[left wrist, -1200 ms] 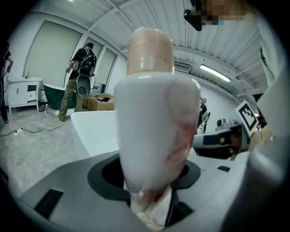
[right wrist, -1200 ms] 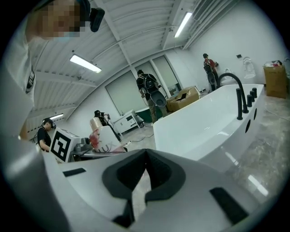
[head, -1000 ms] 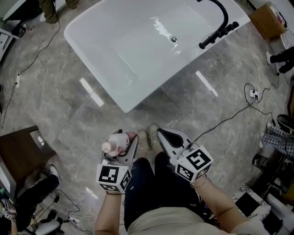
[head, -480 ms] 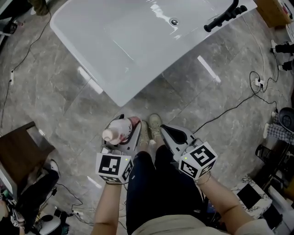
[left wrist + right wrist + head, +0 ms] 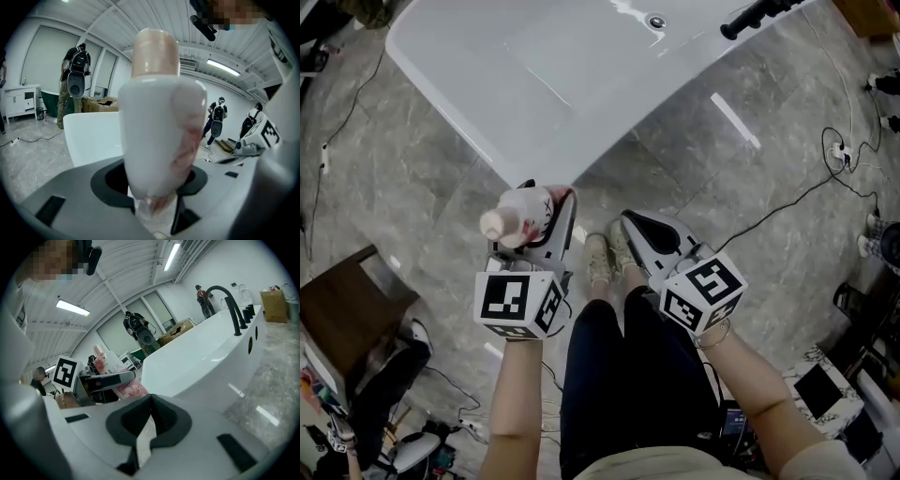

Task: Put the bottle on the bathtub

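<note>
Left gripper point(image 5: 546, 214) is clamped on the bottle point(image 5: 516, 217), held upright just short of the bathtub point(image 5: 478, 84); right gripper point(image 5: 639, 234) alongside, jaws together, empty.

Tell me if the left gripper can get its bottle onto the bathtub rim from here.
Probably yes. The left gripper is shut on the bottle, and the bathtub's near corner lies just ahead, with only floor between; nothing visible blocks the way.

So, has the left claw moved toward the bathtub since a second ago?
Yes: the left claw, holding the bottle, now sits closer to the bathtub's near corner.
</note>
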`<state>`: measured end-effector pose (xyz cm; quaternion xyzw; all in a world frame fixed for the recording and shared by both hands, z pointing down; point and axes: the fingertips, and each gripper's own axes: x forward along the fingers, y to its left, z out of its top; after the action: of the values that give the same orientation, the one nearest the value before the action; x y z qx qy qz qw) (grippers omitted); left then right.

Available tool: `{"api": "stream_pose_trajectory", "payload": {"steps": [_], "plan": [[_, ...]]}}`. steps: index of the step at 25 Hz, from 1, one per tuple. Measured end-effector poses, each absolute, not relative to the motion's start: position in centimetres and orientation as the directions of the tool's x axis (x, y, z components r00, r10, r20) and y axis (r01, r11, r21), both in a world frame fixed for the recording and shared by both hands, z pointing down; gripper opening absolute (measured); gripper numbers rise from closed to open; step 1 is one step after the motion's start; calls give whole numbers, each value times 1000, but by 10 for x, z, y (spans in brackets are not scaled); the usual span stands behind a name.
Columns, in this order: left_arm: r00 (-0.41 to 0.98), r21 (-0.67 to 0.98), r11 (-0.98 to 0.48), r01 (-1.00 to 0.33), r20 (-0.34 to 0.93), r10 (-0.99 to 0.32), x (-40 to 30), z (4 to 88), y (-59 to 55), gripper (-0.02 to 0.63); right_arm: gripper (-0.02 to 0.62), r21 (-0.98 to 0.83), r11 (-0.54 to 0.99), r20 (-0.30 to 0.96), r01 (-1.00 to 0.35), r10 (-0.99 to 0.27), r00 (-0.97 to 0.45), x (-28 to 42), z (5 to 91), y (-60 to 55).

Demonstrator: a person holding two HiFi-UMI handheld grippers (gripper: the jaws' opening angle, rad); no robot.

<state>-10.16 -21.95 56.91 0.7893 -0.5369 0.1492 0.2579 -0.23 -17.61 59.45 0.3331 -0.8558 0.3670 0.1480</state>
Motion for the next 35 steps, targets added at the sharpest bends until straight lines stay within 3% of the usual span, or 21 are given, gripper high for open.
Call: {"api": "stream_pose_trajectory", "payload": {"steps": [13, 35], "plan": [[352, 143, -324, -935, 465, -812, -98, 587, -283, 229, -2, -587, 469, 428, -659, -512, -745, -36, 608, -223], [336, 102, -326, -940, 448, -828, -86, 617, -297, 229, -2, -634, 378, 457, -675, -521, -721, -20, 630, -209]]}}
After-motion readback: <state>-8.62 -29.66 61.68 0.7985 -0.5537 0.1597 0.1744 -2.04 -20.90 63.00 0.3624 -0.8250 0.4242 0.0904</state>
